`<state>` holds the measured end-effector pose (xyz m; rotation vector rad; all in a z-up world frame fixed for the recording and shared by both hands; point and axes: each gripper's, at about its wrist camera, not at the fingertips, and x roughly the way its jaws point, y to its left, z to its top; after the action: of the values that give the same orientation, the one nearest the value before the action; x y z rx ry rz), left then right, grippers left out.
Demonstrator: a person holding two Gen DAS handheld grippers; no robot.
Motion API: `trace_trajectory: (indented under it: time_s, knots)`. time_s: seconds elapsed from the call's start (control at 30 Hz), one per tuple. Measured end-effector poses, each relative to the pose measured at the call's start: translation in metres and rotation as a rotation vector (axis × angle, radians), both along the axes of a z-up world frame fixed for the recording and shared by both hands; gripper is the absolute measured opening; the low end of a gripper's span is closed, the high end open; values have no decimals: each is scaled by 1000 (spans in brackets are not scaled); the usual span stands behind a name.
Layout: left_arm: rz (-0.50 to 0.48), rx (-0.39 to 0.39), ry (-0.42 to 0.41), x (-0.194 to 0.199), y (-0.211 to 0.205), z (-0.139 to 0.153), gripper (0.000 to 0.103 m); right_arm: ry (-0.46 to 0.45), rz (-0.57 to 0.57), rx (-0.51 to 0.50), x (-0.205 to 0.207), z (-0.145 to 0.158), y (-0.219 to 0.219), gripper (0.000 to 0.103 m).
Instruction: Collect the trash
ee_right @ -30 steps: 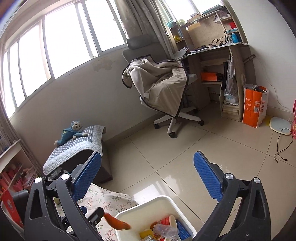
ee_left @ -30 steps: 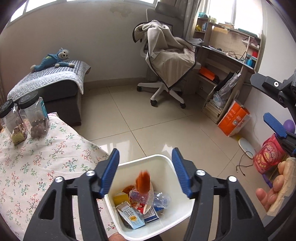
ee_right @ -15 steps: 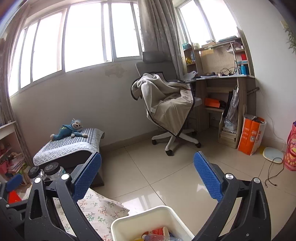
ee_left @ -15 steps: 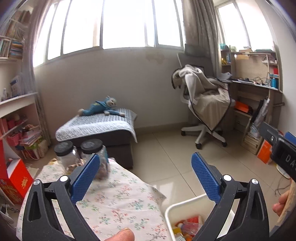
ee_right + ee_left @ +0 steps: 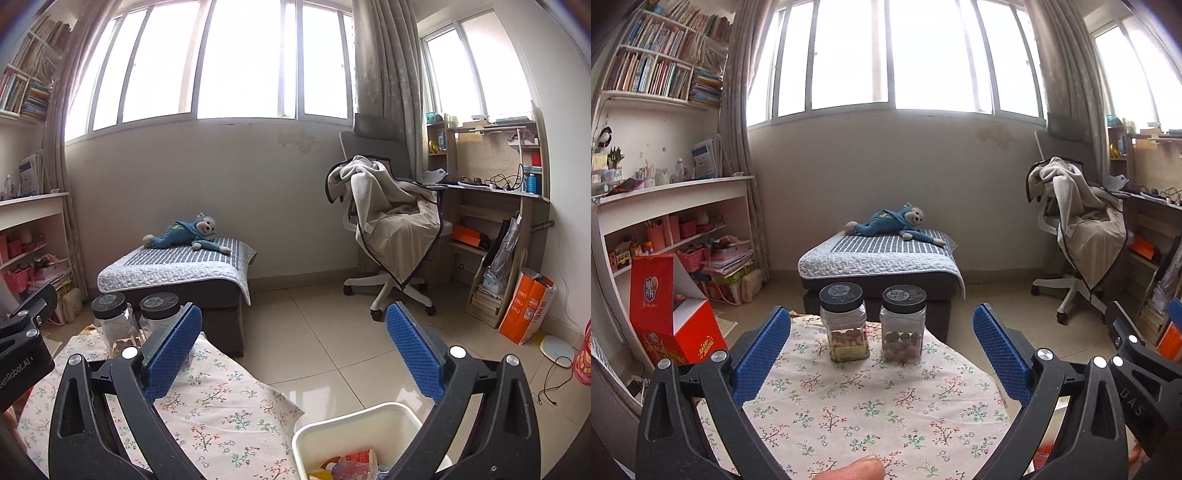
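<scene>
Over the floral counter [image 5: 871,410] my left claw [image 5: 881,350] gapes wide, empty, facing two jars [image 5: 873,325]. Beside it my right claw [image 5: 293,350] spreads wide above the white bin [image 5: 354,421] with trash [image 5: 347,465] inside.

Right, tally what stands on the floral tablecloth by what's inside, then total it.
Jar of pale nuts: 1
Jar of dark brown round nuts: 1
Total: 2 jars, both black-lidded, on the tablecloth.
</scene>
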<state>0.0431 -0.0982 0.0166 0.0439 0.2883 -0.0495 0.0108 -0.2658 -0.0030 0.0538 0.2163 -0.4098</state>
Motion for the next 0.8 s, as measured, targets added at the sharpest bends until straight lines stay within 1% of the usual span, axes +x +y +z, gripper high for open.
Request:
trace_trajectory:
  time_s: [0.17, 0.33, 0.5, 0.8]
  knots:
    - [46, 1, 31, 7, 32, -6, 96, 13, 51, 4, 12, -2, 24, 96]
    - [82, -16, 55, 15, 57, -10, 96, 14, 97, -20, 18, -3, 48, 96]
    - [106, -18, 89, 22, 72, -17, 96, 23, 122, -35, 25, -5, 62, 96]
    - [120, -26, 98, 27, 82, -19, 96, 31, 141, -28, 36, -8, 72, 96]
